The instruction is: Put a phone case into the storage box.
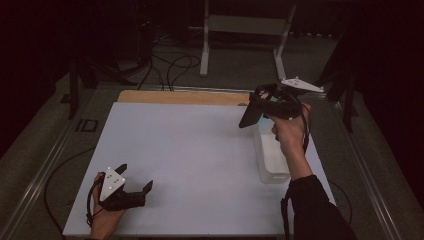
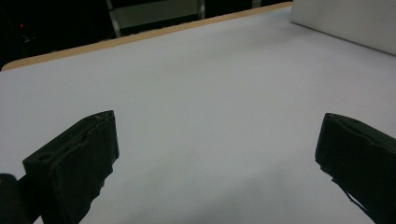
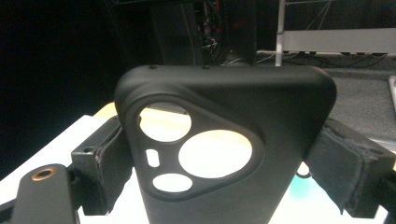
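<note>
A black phone case (image 3: 224,140) with three round camera cut-outs is clamped between the jaws of my right gripper (image 3: 224,163). In the high view that right gripper (image 1: 260,107) is raised above the far right of the table, over a clear plastic bin (image 1: 270,155), and the case (image 1: 248,116) hangs tilted down to the left. My left gripper (image 1: 136,179) rests low at the near left of the white table (image 1: 190,150), jaws spread wide. Between its fingers (image 2: 79,158) lies nothing but bare white table (image 2: 210,116).
The clear bin sits along the table's right side, its wall (image 2: 345,23) also visible far off. A wooden strip (image 1: 185,96) runs along the far table edge. Beyond it stand a metal frame (image 1: 240,30) and floor cables (image 1: 170,65).
</note>
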Motion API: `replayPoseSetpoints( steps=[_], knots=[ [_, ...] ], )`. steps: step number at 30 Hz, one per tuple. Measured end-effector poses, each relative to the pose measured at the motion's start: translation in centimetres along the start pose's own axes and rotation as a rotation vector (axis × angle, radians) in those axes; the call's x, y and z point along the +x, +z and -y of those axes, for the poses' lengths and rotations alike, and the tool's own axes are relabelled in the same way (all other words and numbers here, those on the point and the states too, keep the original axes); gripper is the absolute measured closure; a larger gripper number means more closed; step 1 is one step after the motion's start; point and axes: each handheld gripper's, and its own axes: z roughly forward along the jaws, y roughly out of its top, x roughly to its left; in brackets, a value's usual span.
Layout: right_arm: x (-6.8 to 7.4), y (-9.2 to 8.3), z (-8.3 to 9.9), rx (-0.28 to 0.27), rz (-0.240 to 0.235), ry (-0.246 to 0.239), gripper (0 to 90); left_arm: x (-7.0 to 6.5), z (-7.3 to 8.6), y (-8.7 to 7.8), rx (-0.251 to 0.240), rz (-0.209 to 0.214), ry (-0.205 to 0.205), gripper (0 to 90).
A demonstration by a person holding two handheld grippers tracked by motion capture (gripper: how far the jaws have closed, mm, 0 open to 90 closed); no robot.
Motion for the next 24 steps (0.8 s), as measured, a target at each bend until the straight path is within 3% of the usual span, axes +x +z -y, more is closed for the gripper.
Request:
replayPoseSetpoints(
  steps=[9, 16, 24],
  knots=[
    [-0.6, 0.5, -0.6, -0.014, 0.037, 0.013, 13.7, 0.0, 0.0, 0.0, 0.000, -0.001, 0.001, 0.2],
    [-1.5, 1.4, -1.0, 0.014, 0.097, 0.006, 13.6, 0.0, 0.0, 0.0, 0.000, -0.002, 0.000, 0.2],
    [-2.1, 2.0, -1.3, 0.022, 0.130, 0.008, 13.6, 0.0, 0.0, 0.0, -0.002, -0.003, -0.001, 0.2]
  ],
)
